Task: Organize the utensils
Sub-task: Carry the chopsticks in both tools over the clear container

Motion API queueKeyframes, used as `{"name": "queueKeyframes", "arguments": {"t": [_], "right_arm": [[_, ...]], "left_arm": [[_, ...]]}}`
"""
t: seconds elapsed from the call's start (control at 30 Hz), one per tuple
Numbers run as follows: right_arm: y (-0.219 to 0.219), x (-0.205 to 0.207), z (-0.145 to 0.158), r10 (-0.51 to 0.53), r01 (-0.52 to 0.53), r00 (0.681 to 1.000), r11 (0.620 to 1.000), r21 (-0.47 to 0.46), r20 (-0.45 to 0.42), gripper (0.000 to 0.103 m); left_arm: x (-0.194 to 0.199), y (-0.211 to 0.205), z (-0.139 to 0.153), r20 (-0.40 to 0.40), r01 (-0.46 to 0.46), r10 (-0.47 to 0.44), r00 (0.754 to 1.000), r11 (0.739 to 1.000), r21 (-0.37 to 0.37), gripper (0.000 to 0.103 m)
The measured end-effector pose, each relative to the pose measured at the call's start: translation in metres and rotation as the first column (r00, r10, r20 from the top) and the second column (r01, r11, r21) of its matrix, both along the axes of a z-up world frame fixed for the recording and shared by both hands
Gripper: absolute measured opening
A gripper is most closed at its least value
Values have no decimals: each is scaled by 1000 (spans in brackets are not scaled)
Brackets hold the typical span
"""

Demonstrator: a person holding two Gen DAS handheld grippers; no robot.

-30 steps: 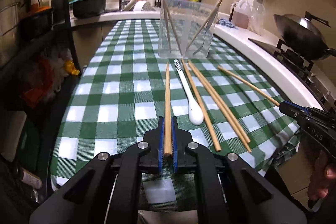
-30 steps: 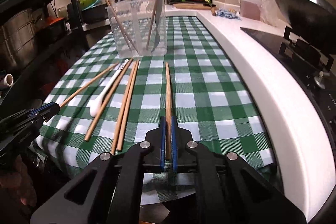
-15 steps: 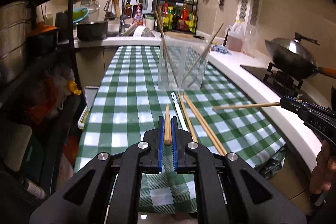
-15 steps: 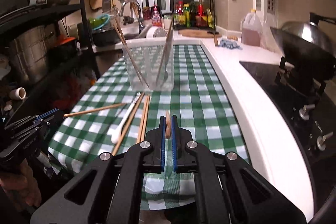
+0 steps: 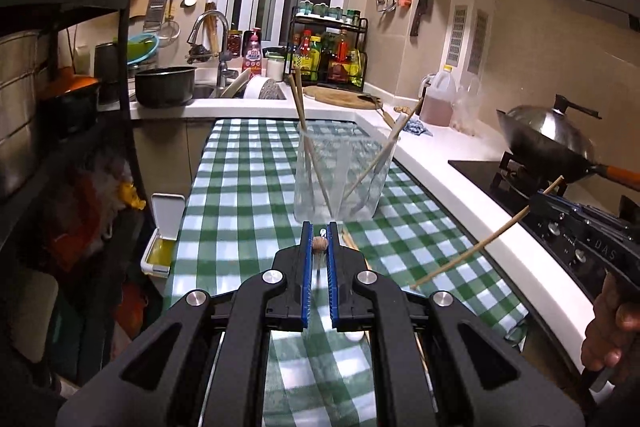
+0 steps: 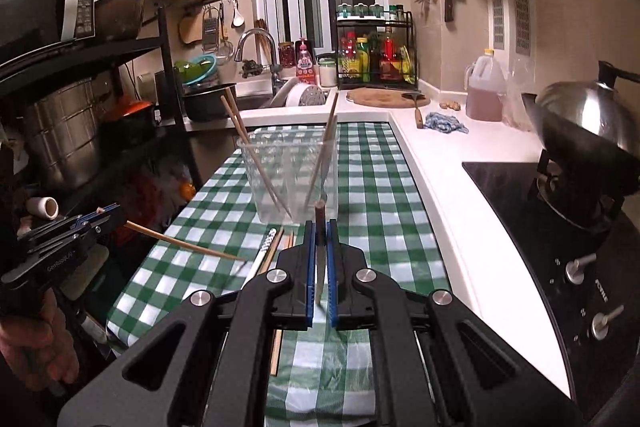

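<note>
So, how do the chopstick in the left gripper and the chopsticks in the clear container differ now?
The held chopstick is clamped in the shut left gripper and hangs in the air, near level; the chopsticks in the container lean steeply against the wall of the clear container, free of any grip. The held one is single; several stand there. All look like plain wood.

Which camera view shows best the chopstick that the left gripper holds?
The right wrist view: there the chopstick shows side-on, sticking out of the left gripper above the checked cloth. The left wrist view shows only its end between the pads.
</note>
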State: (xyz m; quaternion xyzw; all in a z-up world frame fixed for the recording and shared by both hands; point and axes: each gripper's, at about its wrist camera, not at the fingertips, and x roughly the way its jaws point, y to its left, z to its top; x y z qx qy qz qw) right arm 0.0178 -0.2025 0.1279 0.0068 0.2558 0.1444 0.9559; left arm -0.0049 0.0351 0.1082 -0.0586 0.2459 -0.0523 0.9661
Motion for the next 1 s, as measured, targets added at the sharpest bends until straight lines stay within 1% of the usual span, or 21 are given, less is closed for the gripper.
{"name": "queueKeyframes", "arguments": {"t": [0.13, 0.37, 0.57, 0.7, 0.9, 1.0], "right_arm": [[2, 10, 6, 8, -8, 1000, 1000, 8, 2, 5], [8, 27, 16, 22, -22, 1000, 1000, 16, 12, 5], [13, 41, 20, 31, -31, 999, 999, 18, 9, 5], [13, 49, 26, 37, -37, 999, 999, 13, 12, 5], [8, 69, 51, 55, -56, 998, 998, 26, 16, 5], [10, 79, 74, 79, -80, 996, 996, 32, 41, 5]], "left_arm": [[13, -1, 12, -3, 0, 0, 1000, 1000, -5, 7], [36, -4, 30, -33, 8, -8, 999, 1000, -2, 7], [58, -3, 38, -68, 26, -28, 997, 999, -34, 7], [69, 2, 45, -75, 35, -37, 996, 999, -39, 7], [89, 22, 71, -86, 42, -51, 995, 994, -104, 7], [101, 31, 92, -75, 53, -62, 995, 991, -126, 7]]}}
